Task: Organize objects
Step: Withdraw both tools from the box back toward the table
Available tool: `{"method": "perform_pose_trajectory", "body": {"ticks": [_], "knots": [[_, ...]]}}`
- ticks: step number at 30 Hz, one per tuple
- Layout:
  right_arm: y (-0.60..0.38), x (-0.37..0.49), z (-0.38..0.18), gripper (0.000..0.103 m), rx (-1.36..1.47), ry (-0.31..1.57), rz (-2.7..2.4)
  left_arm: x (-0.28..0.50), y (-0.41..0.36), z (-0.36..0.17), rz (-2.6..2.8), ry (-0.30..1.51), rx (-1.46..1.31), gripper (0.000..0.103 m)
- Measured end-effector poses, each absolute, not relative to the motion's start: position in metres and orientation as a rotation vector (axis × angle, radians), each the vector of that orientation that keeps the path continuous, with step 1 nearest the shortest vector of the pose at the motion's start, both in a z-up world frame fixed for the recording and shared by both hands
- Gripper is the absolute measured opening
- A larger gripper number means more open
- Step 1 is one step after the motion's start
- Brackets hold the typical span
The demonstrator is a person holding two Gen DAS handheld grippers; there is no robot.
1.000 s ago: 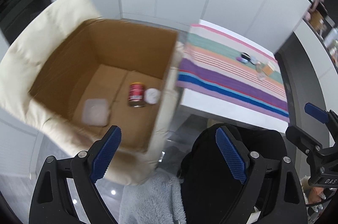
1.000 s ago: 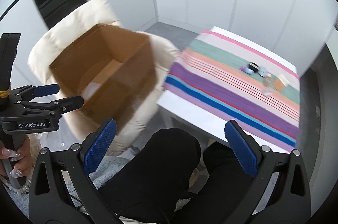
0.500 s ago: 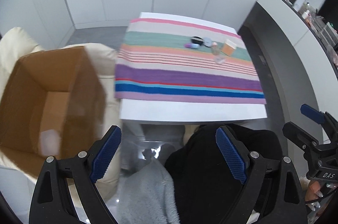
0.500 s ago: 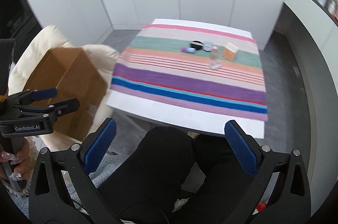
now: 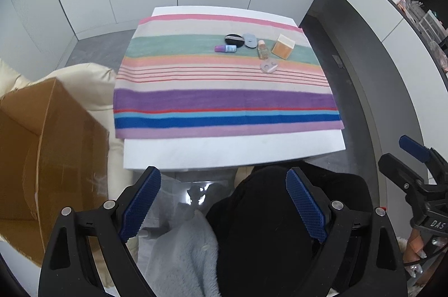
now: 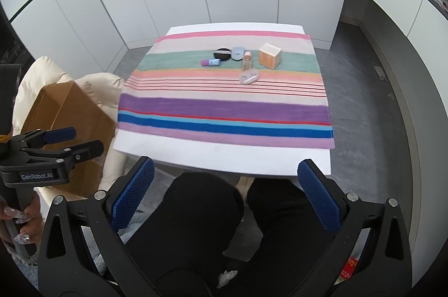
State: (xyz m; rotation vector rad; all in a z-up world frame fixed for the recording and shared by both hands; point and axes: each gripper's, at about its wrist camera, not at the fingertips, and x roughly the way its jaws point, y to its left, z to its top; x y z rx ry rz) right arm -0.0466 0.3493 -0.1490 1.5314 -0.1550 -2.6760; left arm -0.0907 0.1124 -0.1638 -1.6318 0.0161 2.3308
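both the left gripper [image 5: 223,201] and right gripper [image 6: 225,194] hang spread and empty. small toiletries, among them an orange box [image 6: 270,55], wait far across the striped cloth [image 6: 224,112]; next comes reaching one for the cardboard box [image 5: 42,157].

The left gripper [image 6: 81,141], seen beside the cardboard box [image 6: 70,112], carries "GenRobot.AI" on its body. The right gripper [image 5: 403,154] shows the letters "DAS" on its side.

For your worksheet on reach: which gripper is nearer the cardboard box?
Left. The left gripper hangs right beside the cardboard box; the right gripper sits farther off, before the table.
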Motion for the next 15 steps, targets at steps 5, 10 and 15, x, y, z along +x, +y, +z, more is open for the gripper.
{"method": "perform_pose_trajectory", "body": {"ticks": [5, 10, 15], "knots": [[0.362, -0.069, -0.159, 0.103, 1.516, -0.158, -2.691, -0.115, 0.124, -0.169, 2.338, 0.03, -1.63, 0.092], [0.369, -0.101, -0.174, 0.103, 1.505, -0.119, -2.699, -0.152, 0.128, -0.18, 2.34, 0.001, -1.671, 0.092], [0.377, -0.139, -0.192, 0.103, 1.5, -0.084, -2.68, -0.196, 0.135, -0.194, 2.372, 0.042, -1.681, 0.092]]}}
